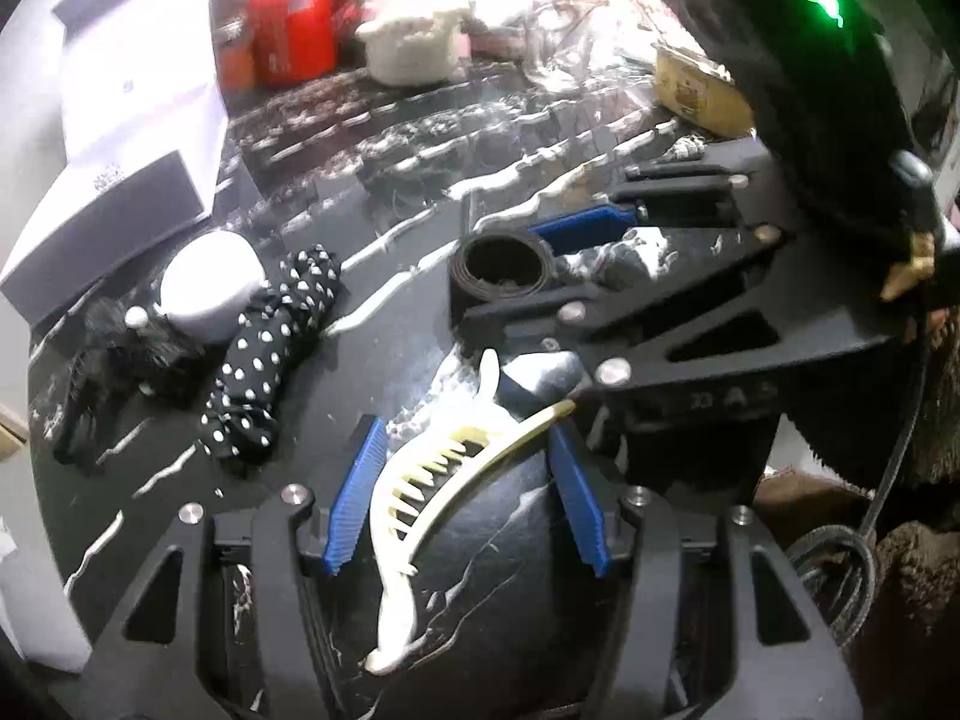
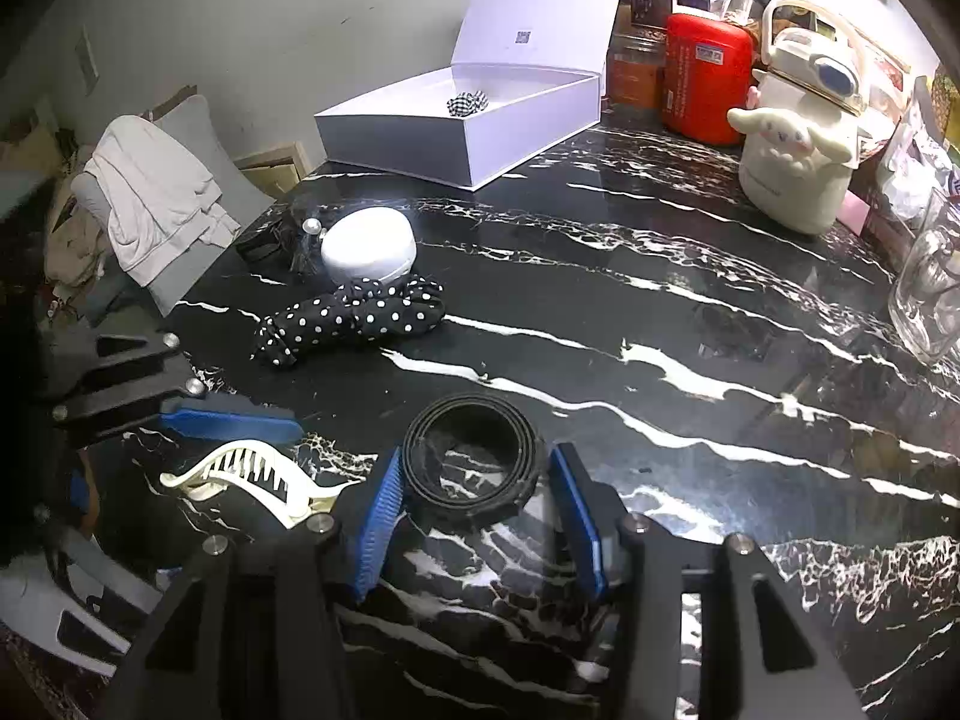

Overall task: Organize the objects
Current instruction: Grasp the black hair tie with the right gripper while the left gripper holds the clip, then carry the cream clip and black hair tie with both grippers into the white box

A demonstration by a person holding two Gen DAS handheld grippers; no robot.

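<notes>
A cream hair claw clip (image 1: 420, 492) lies on the black marble table (image 1: 390, 192) between the open blue pads of my left gripper (image 1: 465, 495); it also shows in the right wrist view (image 2: 252, 477). A coiled black belt (image 2: 471, 459) lies between the open pads of my right gripper (image 2: 480, 516), also seen in the left wrist view (image 1: 501, 267). A polka-dot scarf (image 2: 354, 318), a white round case (image 2: 369, 243) and a black hair piece (image 2: 282, 240) lie beyond. An open white box (image 2: 462, 120) holds a checkered scrunchie (image 2: 465, 103).
A red canister (image 2: 705, 78), jars, a cream cartoon kettle (image 2: 798, 144) and a clear glass (image 2: 927, 300) stand along the far and right side of the table. A yellow box (image 1: 699, 90) shows in the left wrist view. A chair with clothes (image 2: 156, 192) stands left of the table.
</notes>
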